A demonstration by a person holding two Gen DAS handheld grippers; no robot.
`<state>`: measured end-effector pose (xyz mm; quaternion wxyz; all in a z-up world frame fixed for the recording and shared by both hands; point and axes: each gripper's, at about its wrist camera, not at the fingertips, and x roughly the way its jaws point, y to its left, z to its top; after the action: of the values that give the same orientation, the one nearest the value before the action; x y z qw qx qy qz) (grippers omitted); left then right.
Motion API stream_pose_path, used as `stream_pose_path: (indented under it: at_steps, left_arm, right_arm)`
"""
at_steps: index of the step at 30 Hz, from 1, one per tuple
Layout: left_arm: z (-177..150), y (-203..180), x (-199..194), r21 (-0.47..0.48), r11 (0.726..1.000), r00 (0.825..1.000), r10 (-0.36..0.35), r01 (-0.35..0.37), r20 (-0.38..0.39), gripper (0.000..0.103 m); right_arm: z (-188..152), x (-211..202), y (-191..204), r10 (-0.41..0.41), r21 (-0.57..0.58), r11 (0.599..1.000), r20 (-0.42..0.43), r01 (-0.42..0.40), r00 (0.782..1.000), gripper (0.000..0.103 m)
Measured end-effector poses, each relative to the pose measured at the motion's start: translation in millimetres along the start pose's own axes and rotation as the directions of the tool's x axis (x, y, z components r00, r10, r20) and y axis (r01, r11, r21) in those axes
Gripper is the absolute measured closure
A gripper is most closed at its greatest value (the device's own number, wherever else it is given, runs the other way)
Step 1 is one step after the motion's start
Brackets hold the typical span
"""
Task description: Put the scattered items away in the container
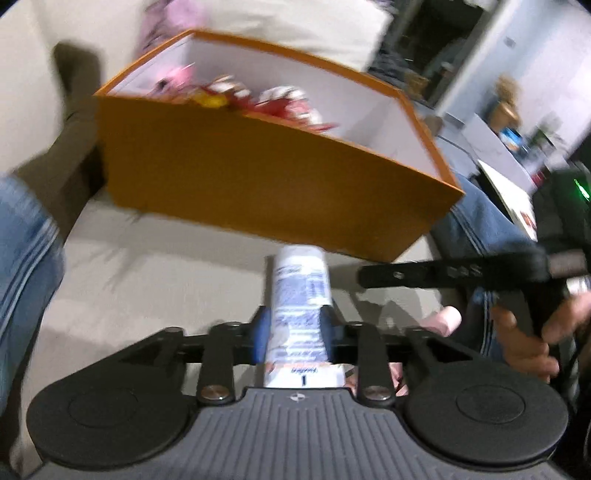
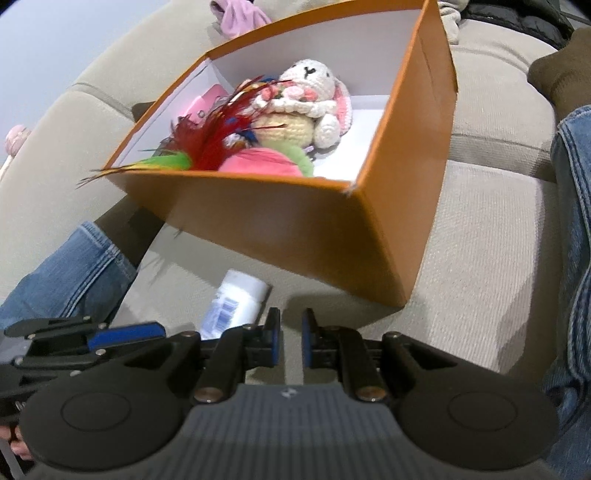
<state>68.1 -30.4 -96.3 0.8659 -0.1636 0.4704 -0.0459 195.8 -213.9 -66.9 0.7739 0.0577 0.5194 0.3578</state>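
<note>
An orange box [image 1: 258, 177] with a white inside stands on the beige sofa, also in the right wrist view [image 2: 288, 229]. It holds a crocheted bunny [image 2: 314, 99], red and green feathers [image 2: 207, 144], a pink plush [image 2: 266, 160] and a pink item [image 2: 207, 101]. My left gripper [image 1: 295, 325] is shut on a white tube with blue print [image 1: 299, 295], held just before the box's near wall. The tube also shows in the right wrist view [image 2: 236, 299]. My right gripper [image 2: 290, 332] is nearly closed and empty, close to the box's near corner.
The person's legs in blue jeans [image 2: 66, 273] lie on both sides of the box, with dark socks [image 2: 554, 74]. A pink cloth [image 2: 240, 14] lies behind the box. A small pink object [image 1: 443, 319] lies on the sofa at the right.
</note>
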Motion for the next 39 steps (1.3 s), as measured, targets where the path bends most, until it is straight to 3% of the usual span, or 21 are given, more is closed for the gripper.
stream_pose_path:
  at_steps: [2, 6, 13, 17, 20, 25, 29, 33, 36, 39]
  left_arm:
    - [-4, 12, 1, -0.092, 0.996, 1.0, 0.008, -0.01, -0.02, 0.043]
    - [-14, 33, 12, -0.254, 0.967, 0.996, -0.024, 0.003, -0.082, 0.042]
    - [-24, 46, 30, -0.378, 0.924, 0.984, -0.116, 0.057, -0.135, 0.042]
    - [-26, 49, 33, -0.418, 0.905, 0.983, -0.135, 0.073, -0.121, 0.042]
    - [-27, 54, 38, -0.461, 0.879, 0.977, -0.185, 0.118, -0.104, 0.042]
    - [-30, 60, 44, -0.514, 0.841, 0.968, -0.241, 0.17, -0.073, 0.047]
    - [-33, 66, 41, -0.563, 0.798, 0.957, -0.286, 0.216, -0.039, 0.047]
    - [-38, 74, 37, -0.626, 0.732, 0.943, -0.332, 0.268, 0.015, 0.047]
    - [-41, 79, 38, -0.665, 0.695, 0.946, -0.319, 0.273, 0.054, 0.05]
    - [-37, 77, 30, -0.639, 0.72, 0.956, -0.281, 0.271, 0.089, 0.062]
  right_arm:
    - [-3, -3, 3, 0.018, -0.002, 1.0, -0.004, -0.018, 1.0, 0.08]
    - [-12, -5, 9, 0.048, 0.001, 0.999, -0.02, -0.048, 0.999, 0.075]
    - [-25, 7, 12, 0.116, 0.056, 0.992, -0.093, -0.111, 0.989, 0.071]
    - [-27, 15, 17, 0.126, 0.046, 0.992, -0.121, -0.121, 0.985, 0.071]
    - [-27, 21, 16, 0.14, 0.062, 0.989, -0.136, -0.133, 0.981, 0.087]
    - [-24, 14, 9, 0.177, 0.127, 0.978, -0.1, -0.164, 0.979, 0.091]
    - [-20, 6, -3, 0.254, 0.224, 0.946, -0.053, -0.236, 0.966, 0.093]
    - [-19, 3, -12, 0.317, 0.312, 0.903, -0.017, -0.296, 0.948, 0.094]
    - [-20, 3, -13, 0.338, 0.345, 0.886, -0.02, -0.311, 0.941, 0.095]
    - [-21, 0, -14, 0.323, 0.348, 0.89, -0.02, -0.296, 0.946, 0.095]
